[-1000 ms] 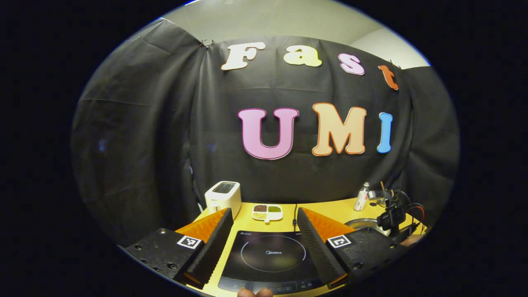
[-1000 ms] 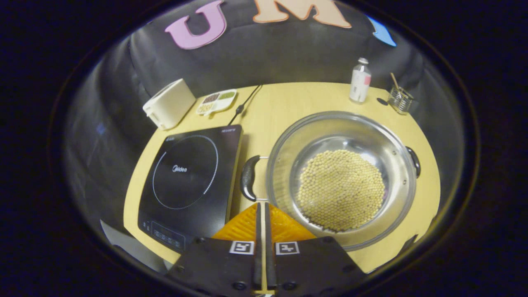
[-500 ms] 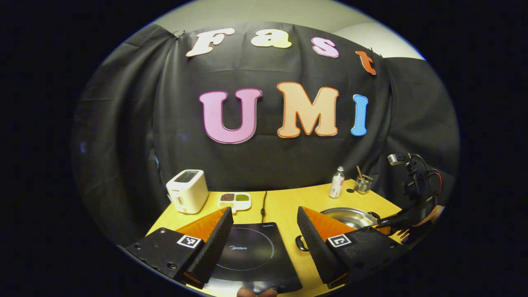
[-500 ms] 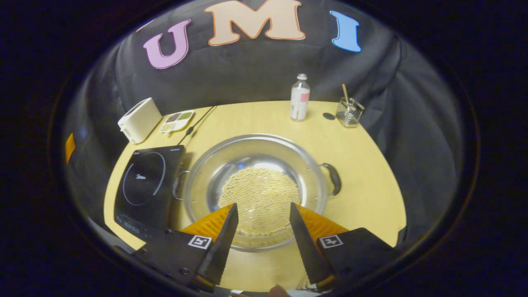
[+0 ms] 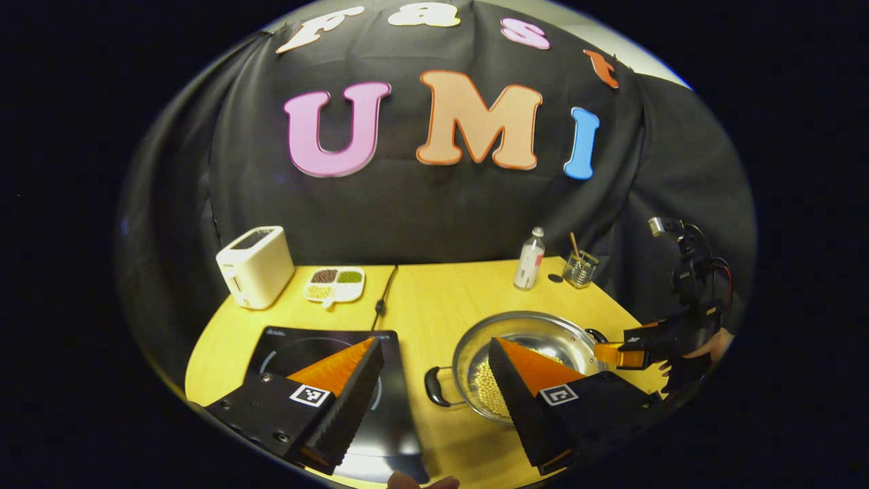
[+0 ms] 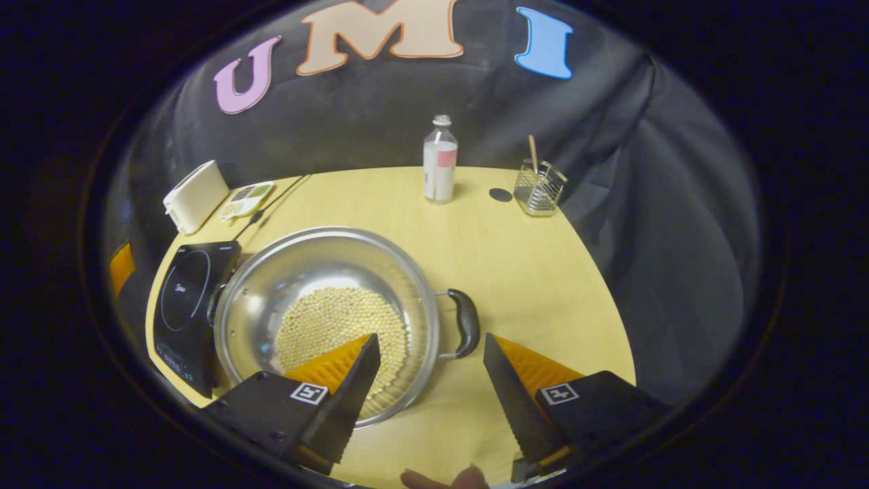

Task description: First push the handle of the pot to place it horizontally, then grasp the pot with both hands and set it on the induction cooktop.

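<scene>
A steel pot (image 6: 326,319) holding pale beans sits on the yellow table, with one black handle (image 6: 467,322) toward the right and the other handle (image 5: 434,388) toward the cooktop. The black induction cooktop (image 5: 319,353) lies to its left, also seen in the right gripper view (image 6: 187,292). My left gripper (image 5: 431,353) is open, hovering above the gap between cooktop and pot (image 5: 523,339). My right gripper (image 6: 429,350) is open, its fingers on either side of the pot's right handle, nearer than it. The right gripper (image 5: 631,353) shows at the pot's far side in the left gripper view.
A white toaster (image 5: 254,266) and a small divided dish (image 5: 334,284) stand at the back left, with the cooktop's cord (image 5: 383,299) beside them. A bottle (image 6: 440,161) and a wire cup with a stick (image 6: 540,187) stand at the back right.
My right gripper opened from shut and swung from the pot's left handle round to its right handle. My left gripper moved right and tilted down, bringing the pot between its fingers' view.
</scene>
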Tool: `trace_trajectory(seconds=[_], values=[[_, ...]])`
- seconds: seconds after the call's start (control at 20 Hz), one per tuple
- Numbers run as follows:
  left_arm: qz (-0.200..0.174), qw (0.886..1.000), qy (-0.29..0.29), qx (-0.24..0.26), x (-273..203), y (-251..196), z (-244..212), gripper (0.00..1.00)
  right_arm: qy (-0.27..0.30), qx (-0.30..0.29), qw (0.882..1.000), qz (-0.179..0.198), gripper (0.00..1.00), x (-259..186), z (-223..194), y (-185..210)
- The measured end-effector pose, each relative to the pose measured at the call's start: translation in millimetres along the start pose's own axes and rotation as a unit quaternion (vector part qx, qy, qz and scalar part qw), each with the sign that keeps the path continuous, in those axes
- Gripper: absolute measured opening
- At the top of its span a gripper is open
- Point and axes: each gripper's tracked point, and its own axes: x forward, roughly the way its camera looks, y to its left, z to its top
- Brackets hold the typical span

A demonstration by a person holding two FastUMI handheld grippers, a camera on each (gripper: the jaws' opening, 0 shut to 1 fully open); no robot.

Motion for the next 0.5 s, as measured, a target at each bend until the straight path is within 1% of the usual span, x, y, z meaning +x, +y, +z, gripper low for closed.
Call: trace_trajectory(seconds=[0.1, 0.3, 0.4, 0.5], values=[[0.004, 1.0, 0.026, 0.005, 20, -8, -15, 0.96, 0.007, 0.003, 1.0, 0.012, 0.96, 17, 0, -4], [0.02, 0.997, 0.073, -0.002, 57, -12, -41, 0.96, 0.031, 0.005, 0.999, 0.041, 0.96, 43, -8, -2], [0.034, 0.994, 0.108, 0.002, 71, -6, -62, 0.96, 0.04, 0.003, 0.998, 0.048, 0.96, 54, -11, -3], [0.039, 0.992, 0.123, 0.008, 81, -5, -72, 0.97, 0.047, 0.005, 0.997, 0.053, 0.94, 60, -16, -3]])
